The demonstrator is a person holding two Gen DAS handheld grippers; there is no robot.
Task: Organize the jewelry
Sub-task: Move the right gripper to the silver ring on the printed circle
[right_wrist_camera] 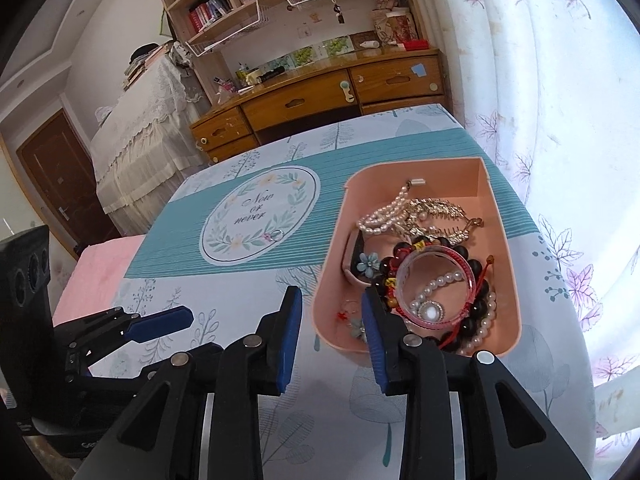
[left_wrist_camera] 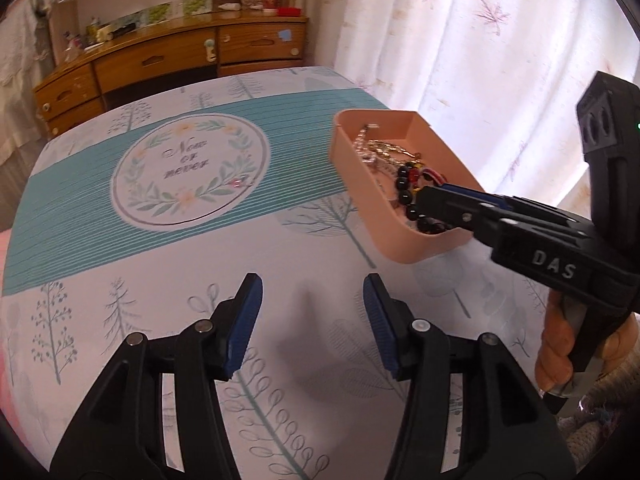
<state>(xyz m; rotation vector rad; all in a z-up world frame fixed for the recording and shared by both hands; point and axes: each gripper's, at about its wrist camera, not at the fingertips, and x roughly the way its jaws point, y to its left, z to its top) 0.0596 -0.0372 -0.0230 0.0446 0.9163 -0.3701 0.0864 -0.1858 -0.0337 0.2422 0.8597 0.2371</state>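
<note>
A pink tray [right_wrist_camera: 509,240] sits on the right side of the table. It holds a pearl bracelet [right_wrist_camera: 380,216], a gold leaf comb [right_wrist_camera: 438,210], dark beads [right_wrist_camera: 478,280], a red bangle [right_wrist_camera: 438,258] and other pieces. A small ring [right_wrist_camera: 277,235] lies alone on the round wreath print. My right gripper [right_wrist_camera: 330,300] hangs open over the tray's near left corner with nothing between its pads. In the left wrist view its tip [left_wrist_camera: 426,196] is above the beads in the tray [left_wrist_camera: 347,160]. My left gripper [left_wrist_camera: 313,292] stands open over bare cloth, left of the tray; the ring [left_wrist_camera: 239,182] lies further off.
The patterned tablecloth [left_wrist_camera: 200,264] covers the whole table. A wooden desk [right_wrist_camera: 304,104] with drawers stands beyond the far edge. Floral curtains [right_wrist_camera: 560,120] hang close along the right. A pink cloth [right_wrist_camera: 100,264] lies past the left edge. A hand [left_wrist_camera: 554,352] holds the right gripper.
</note>
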